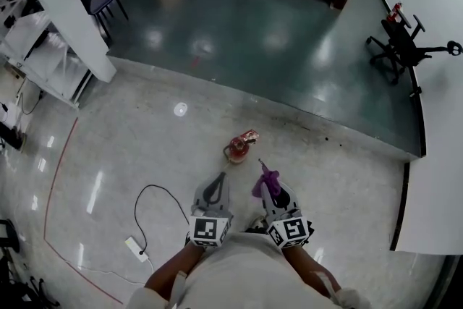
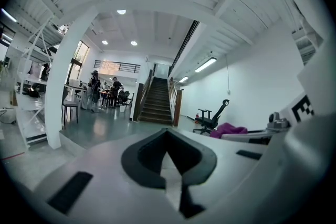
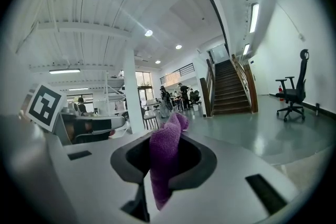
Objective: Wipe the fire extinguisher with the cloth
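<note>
Left gripper (image 1: 216, 181) closed (empty); right gripper (image 1: 270, 183) clamps cloth (image 3: 164, 155).

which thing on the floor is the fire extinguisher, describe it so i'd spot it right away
Start on the pale shiny floor below the step up to the dark green floor. Just ahead of the left gripper and right gripper sits the fire extinguisher. It is small and red, unlike the purple cloth in the right gripper and the dark looped cable to its left.

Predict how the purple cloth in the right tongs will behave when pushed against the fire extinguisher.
The purple cloth is probably floppy: it sags and folds over where the right tongs pinch it. Its fuzzy surface suggests it is light and unlikely to slip. Pushed, it would likely bunch up.
</note>
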### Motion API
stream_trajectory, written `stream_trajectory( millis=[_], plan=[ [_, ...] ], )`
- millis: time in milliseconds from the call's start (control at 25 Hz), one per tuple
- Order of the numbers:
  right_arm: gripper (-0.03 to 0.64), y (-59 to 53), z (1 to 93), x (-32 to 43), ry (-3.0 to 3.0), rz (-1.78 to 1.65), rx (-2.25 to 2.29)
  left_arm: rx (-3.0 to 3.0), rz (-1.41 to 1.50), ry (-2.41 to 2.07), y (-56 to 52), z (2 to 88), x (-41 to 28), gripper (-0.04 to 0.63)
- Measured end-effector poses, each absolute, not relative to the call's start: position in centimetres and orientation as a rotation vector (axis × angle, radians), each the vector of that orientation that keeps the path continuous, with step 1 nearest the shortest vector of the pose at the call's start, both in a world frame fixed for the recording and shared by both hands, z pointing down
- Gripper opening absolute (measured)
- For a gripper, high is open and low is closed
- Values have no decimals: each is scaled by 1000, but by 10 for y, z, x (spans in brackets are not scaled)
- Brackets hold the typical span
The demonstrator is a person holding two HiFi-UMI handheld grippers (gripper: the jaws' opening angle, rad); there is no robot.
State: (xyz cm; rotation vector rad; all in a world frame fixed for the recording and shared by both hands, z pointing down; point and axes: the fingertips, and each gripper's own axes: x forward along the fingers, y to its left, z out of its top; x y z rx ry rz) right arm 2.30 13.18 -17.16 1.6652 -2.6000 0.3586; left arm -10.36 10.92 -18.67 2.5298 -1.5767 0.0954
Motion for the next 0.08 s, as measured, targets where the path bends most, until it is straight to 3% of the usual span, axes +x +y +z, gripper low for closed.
stream_trajectory(
  millis=[80],
  plan=[
    [72,129,-172,24,-2604,350,1667,2540,85,-1583,107,-189,-103,5]
  ],
)
